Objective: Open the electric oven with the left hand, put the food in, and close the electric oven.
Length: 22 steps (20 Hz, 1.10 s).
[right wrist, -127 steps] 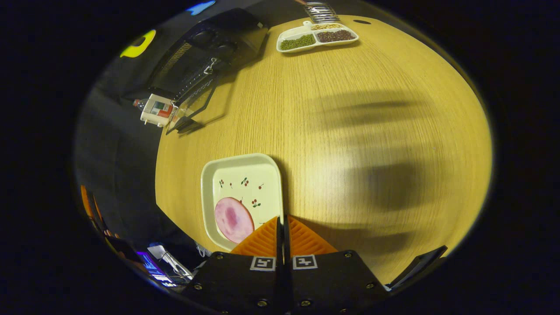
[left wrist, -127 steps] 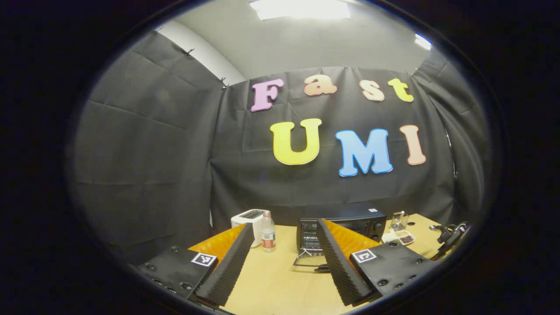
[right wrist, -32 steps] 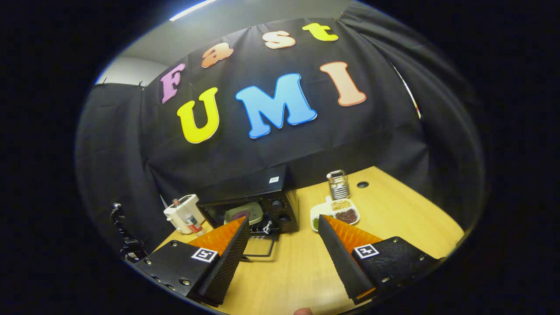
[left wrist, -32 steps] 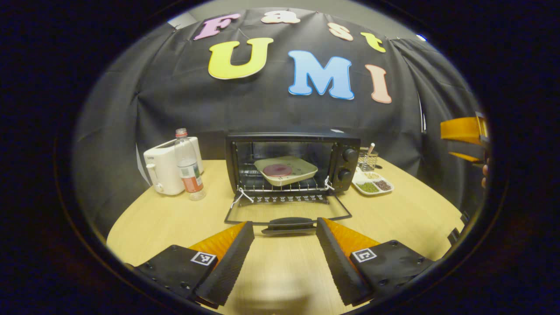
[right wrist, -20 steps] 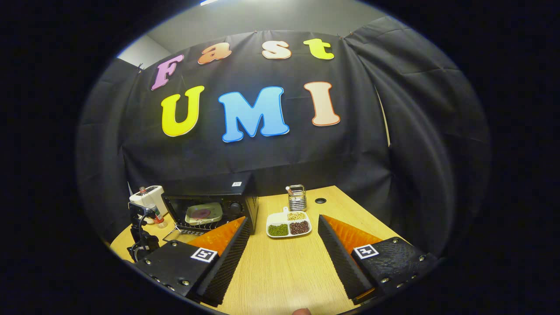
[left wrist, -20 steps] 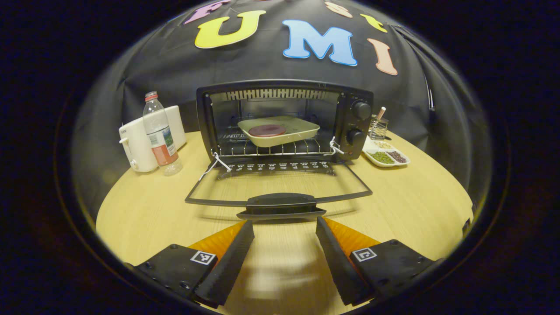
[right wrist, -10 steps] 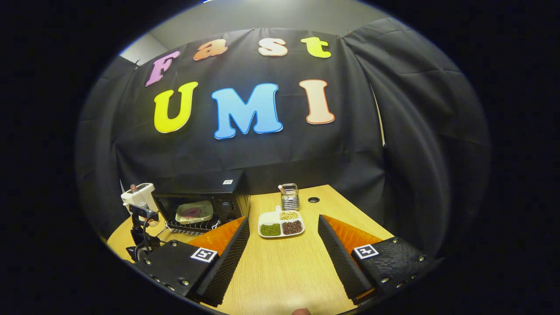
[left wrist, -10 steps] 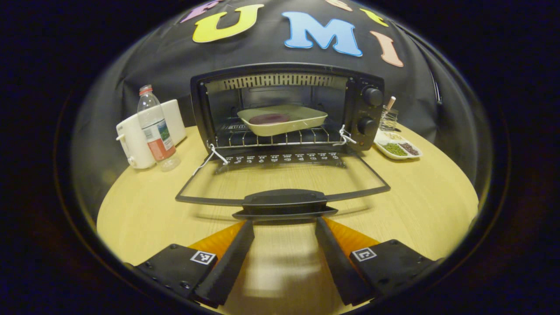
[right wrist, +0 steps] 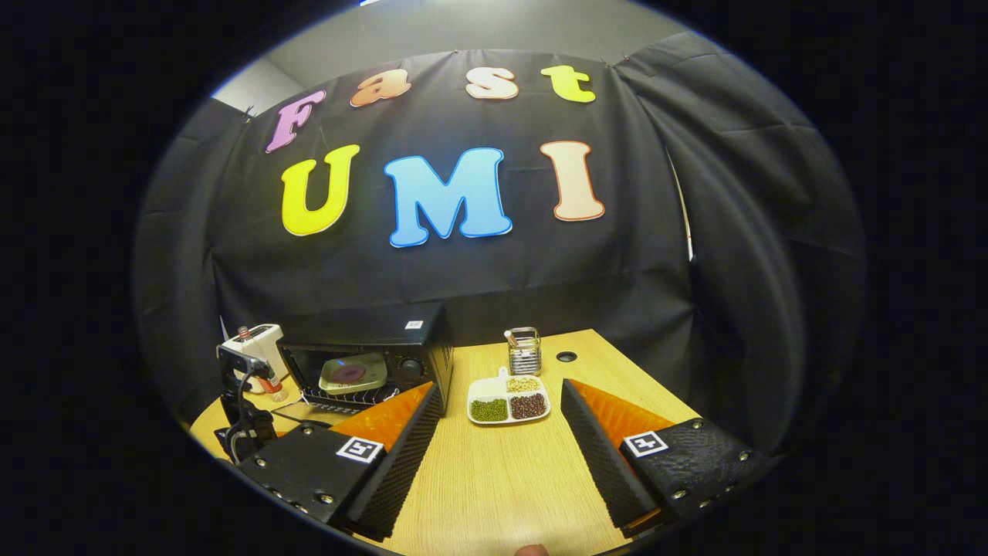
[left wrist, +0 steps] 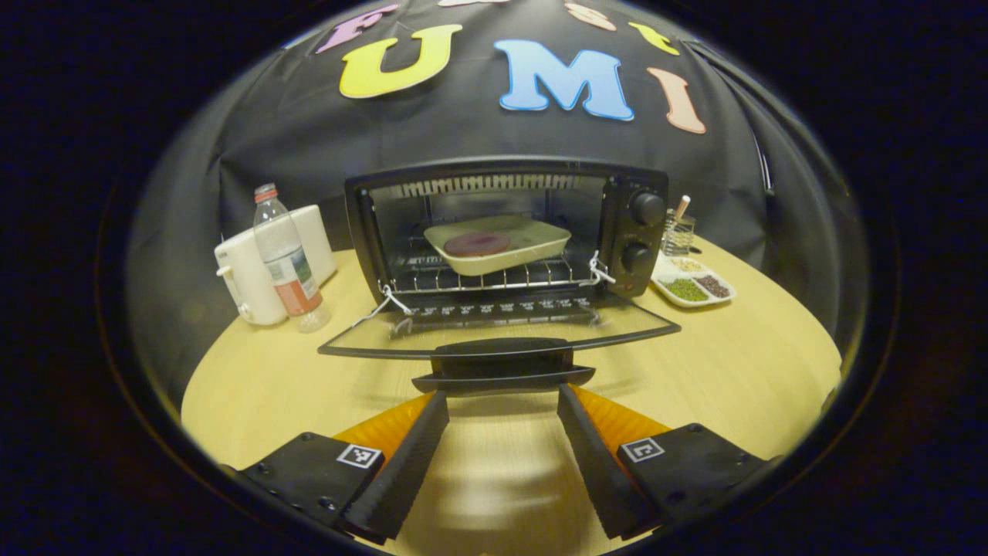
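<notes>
The black electric oven point(left wrist: 505, 228) stands mid-table with its glass door point(left wrist: 502, 328) hinged down and held nearly level, off the table. Inside, on the rack, sits a cream plate point(left wrist: 532, 239) carrying a round pink slice of food point(left wrist: 476, 244). My left gripper point(left wrist: 502, 395) is open, its fingertips just under and in front of the door handle point(left wrist: 502, 363), nothing pinched between them. My right gripper point(right wrist: 500, 398) is open and empty above the table, well back from the oven point(right wrist: 370, 347), where the plate point(right wrist: 353, 374) shows through the opening.
A white toaster point(left wrist: 239, 274) and a plastic bottle point(left wrist: 287, 259) stand left of the oven. To its right are a divided dish of beans point(left wrist: 692, 282) and a wire holder point(left wrist: 678, 232). Bare tabletop point(right wrist: 502, 479) lies below the right gripper.
The left gripper came up to the door handle, and the door has swung up from the table to about level. The right gripper has hardly moved.
</notes>
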Tool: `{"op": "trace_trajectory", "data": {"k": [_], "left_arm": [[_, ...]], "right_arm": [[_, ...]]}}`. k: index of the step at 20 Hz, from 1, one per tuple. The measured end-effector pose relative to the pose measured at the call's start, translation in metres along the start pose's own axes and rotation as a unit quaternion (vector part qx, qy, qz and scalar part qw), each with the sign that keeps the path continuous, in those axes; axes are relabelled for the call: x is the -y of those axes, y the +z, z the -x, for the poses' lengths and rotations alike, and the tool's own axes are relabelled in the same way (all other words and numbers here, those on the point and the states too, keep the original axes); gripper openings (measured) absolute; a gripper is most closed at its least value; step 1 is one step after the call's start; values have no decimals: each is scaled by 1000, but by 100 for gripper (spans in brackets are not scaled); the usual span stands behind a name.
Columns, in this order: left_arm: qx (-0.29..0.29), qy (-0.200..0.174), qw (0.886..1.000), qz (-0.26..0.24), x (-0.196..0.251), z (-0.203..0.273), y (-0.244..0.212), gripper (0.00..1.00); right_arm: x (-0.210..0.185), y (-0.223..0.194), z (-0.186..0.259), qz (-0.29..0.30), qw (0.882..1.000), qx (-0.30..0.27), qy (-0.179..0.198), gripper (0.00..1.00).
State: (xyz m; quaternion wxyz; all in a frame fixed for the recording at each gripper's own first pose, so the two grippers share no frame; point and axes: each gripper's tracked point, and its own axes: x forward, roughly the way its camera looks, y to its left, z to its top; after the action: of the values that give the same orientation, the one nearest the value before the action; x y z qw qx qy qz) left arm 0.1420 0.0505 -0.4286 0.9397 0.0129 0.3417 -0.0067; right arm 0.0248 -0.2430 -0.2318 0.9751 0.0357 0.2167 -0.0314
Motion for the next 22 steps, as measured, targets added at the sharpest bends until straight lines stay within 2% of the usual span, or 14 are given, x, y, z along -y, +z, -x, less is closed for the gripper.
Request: {"op": "trace_trajectory", "data": {"k": [1,2,3,4,6,7,8,12,14,16,17,18,21,22], "left_arm": [[9,0,1000,1,-1,4,7,100],[15,0,1000,2,-1,6,12,97],[22,1,1000,3,-1,8,17,100],[28,1,1000,3,-1,9,22,97],[40,3,999,6,-2,10,34,97],[48,2,999,9,-2,12,42,100],[58,0,998,10,-3,14,52,97],[99,-9,995,-2,-4,11,92,97],[118,-11,993,-10,-4,2,118,100],[140,-12,990,-15,0,6,148,97],[151,-13,988,-14,3,15,161,91],[162,-15,987,-12,6,26,173,100],[195,-19,981,-4,17,70,199,97],[204,-17,979,-3,21,87,207,100]], "right_arm": [[-1,0,0,0,1000,1,2,98],[-1,0,0,0,1000,0,4,98],[-2,0,1,0,1000,-1,6,98],[-2,0,2,-1,1000,-2,8,98],[-3,-1,2,-1,1000,-4,9,98],[-3,-2,2,0,1000,-5,8,98],[-3,-2,2,0,1000,-5,7,98],[0,-1,2,-8,1000,-8,-2,98],[1,1,1,-9,1000,-5,-7,98],[3,7,3,-8,1000,4,-10,98],[4,12,5,-7,1000,10,-11,98],[7,18,7,-8,1000,17,-11,98],[21,38,23,-6,999,34,-7,98],[22,44,27,-3,999,40,-3,98]]}}
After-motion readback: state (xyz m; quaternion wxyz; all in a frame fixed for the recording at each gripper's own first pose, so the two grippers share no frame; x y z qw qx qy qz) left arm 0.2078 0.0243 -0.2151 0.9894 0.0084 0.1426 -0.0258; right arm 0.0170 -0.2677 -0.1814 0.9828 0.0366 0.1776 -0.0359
